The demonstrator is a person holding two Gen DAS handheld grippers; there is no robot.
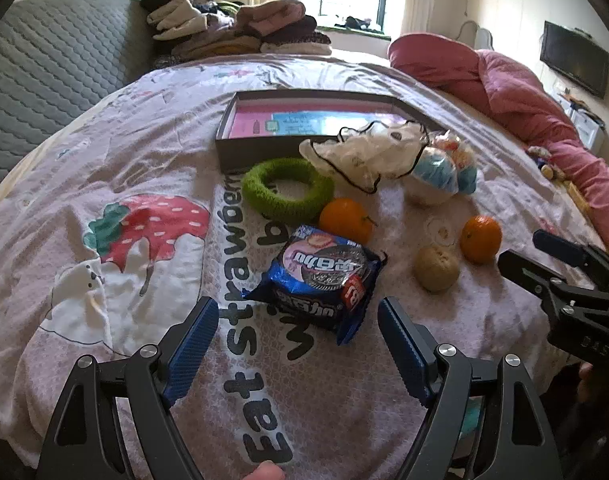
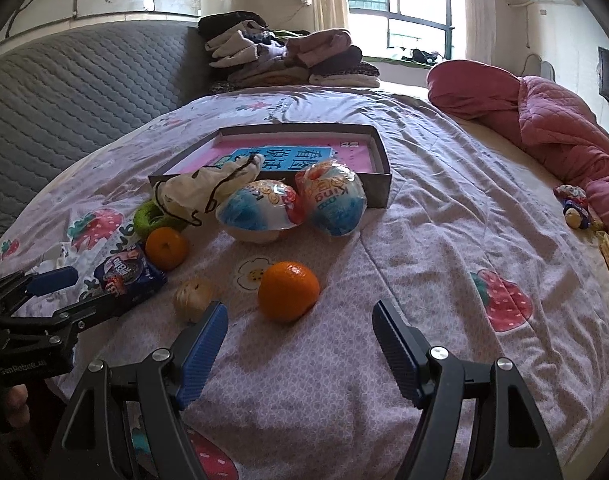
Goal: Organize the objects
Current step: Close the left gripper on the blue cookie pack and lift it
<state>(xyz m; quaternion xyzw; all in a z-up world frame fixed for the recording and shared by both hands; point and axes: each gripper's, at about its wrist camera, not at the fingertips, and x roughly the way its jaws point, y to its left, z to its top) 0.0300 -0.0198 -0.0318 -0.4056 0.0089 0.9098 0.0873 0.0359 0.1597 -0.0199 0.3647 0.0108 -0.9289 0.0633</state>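
Observation:
A shallow grey box (image 1: 240, 156) (image 2: 378, 188) with a pink and blue sheet inside lies on the bed. In front of it are a green fuzzy ring (image 1: 287, 187) (image 2: 154, 218), a white drawstring bag (image 1: 364, 152) (image 2: 208, 188), two wrapped toy eggs (image 2: 260, 208) (image 2: 334, 200), two oranges (image 1: 346, 220) (image 1: 481, 239) (image 2: 288, 291) (image 2: 166, 248), a kiwi (image 1: 437, 268) (image 2: 192, 294) and a blue cookie pack (image 1: 324, 276) (image 2: 130, 272). My left gripper (image 1: 298, 326) is open just short of the cookie pack. My right gripper (image 2: 300, 330) is open just short of the nearer orange.
The bedsheet (image 2: 424, 260) has a strawberry print. Folded clothes (image 1: 232, 24) are piled at the far side by a grey quilted headboard (image 1: 52, 72). A pink quilt (image 2: 544, 120) lies along the right edge, with small toys (image 2: 574, 206) beside it.

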